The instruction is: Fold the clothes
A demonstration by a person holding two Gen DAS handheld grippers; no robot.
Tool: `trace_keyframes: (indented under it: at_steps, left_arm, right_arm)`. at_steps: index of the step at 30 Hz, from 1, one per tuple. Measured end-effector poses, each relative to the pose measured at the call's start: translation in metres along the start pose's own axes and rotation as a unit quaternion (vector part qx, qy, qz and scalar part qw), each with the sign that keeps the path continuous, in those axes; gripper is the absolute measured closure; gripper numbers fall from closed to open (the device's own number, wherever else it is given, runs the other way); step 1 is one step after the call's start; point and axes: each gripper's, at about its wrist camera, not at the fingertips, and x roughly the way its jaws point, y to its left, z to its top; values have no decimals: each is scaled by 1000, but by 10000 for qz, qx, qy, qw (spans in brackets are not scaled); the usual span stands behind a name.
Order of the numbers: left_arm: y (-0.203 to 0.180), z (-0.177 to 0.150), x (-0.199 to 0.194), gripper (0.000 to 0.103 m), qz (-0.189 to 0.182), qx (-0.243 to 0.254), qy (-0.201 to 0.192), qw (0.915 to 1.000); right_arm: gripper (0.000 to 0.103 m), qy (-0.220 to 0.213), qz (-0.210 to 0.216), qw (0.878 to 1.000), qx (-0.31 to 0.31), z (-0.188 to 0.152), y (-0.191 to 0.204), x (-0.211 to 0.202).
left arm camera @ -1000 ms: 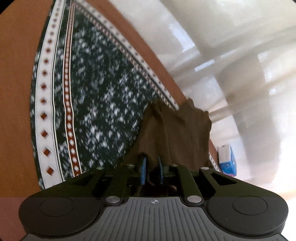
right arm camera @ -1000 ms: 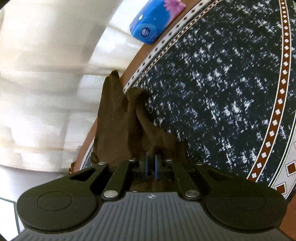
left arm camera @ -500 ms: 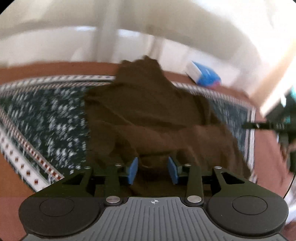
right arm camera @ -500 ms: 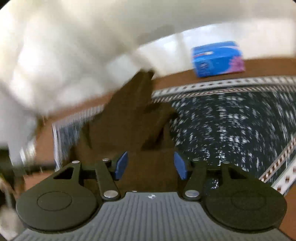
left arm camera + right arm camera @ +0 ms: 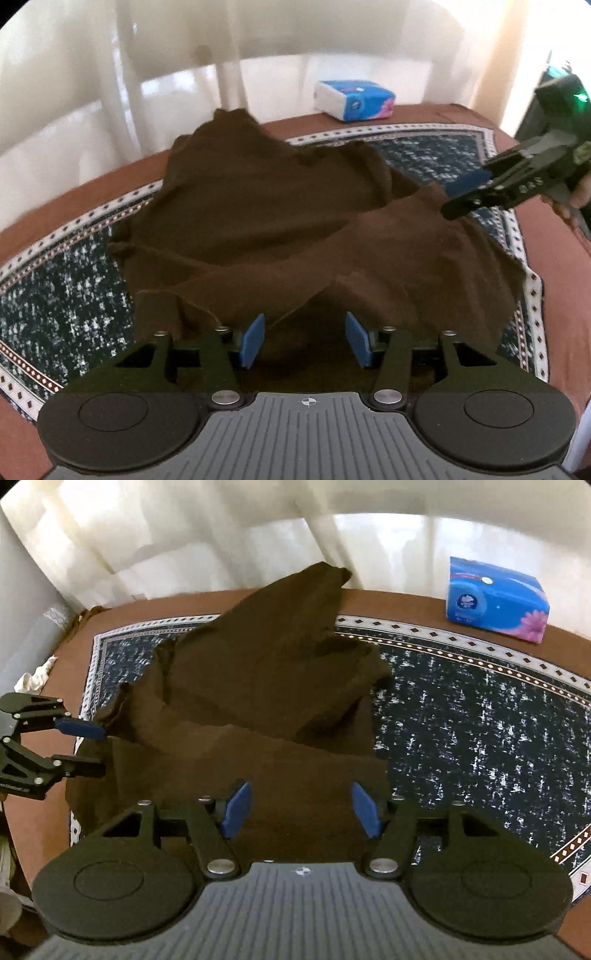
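A dark brown garment (image 5: 280, 221) lies rumpled on the patterned table cloth (image 5: 55, 295), partly folded over itself; it also shows in the right wrist view (image 5: 258, 709). My left gripper (image 5: 304, 341) is open and empty, just above the garment's near edge. My right gripper (image 5: 301, 808) is open and empty over its near part. The right gripper shows in the left wrist view (image 5: 480, 192) at the garment's right edge. The left gripper shows in the right wrist view (image 5: 81, 747) at the garment's left edge, jaws apart.
A blue and white tissue pack (image 5: 354, 99) sits near the table's far edge, also in the right wrist view (image 5: 495, 598). White chair legs (image 5: 229, 81) and a pale curtain stand behind the table. The brown table edge (image 5: 48, 812) lies to the left.
Both grippers opened and let go of the brown garment, which dropped onto the cloth. Both views swung level toward the table's far edge.
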Motion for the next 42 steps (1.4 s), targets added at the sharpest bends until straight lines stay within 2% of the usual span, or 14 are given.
trace_keyframes:
  at_steps: [3,7,14,18,20,22,27,29,34,37,39,40,41,42]
  left_arm:
    - [3,4,3,38,-14,-72,-42,10000]
    - [3,6,12,37,-157,140,170,9996]
    - [10,12,15,37,-200,389,201,9988]
    - [11,16,24,39,-379,533,424,9970]
    - [10,17,29,103,-480,614,555,9954]
    - [10,18,32,103,-569,670,608,9943]
    - [22,27,22,103,-587,164,134,9981]
    - [28,33,22,103,-564,29,75,9984]
    - [35,42,29,103,-459,-82,81,9989]
    - [39,42,31,103,-496,-173,111,9986]
    - [38,41,31,103,-492,-103,158,9986]
    - [38,40,31,103,-478,-75,181,9987]
    - [39,40,31,103,-466,-79,194,9987]
    - [40,40,31,103,-454,-103,191,9987]
  right_arm:
    - [37,16,-59,9998,-165,2,1,2]
    - [37,144,-117,9993,-310,7,-1,8]
    - [37,103,-40,9999,-102,10,-11,12]
    - [36,102,19,9999,-24,9,-13,14]
    - [36,110,23,9999,15,9,-15,15]
    - [36,124,54,9999,54,9,-17,15]
    - [44,201,69,9996,160,10,-22,16]
    - [43,102,-109,9996,221,12,-26,13]
    - [42,132,-56,9984,544,10,-36,14]
    - [42,148,-256,9984,475,8,-34,15]
    - [42,136,-122,9976,668,7,-37,15]
    - [44,198,-43,9974,690,7,-38,17]
    - [57,253,31,9972,710,6,-38,18]
    - [83,241,49,9972,704,7,-38,17]
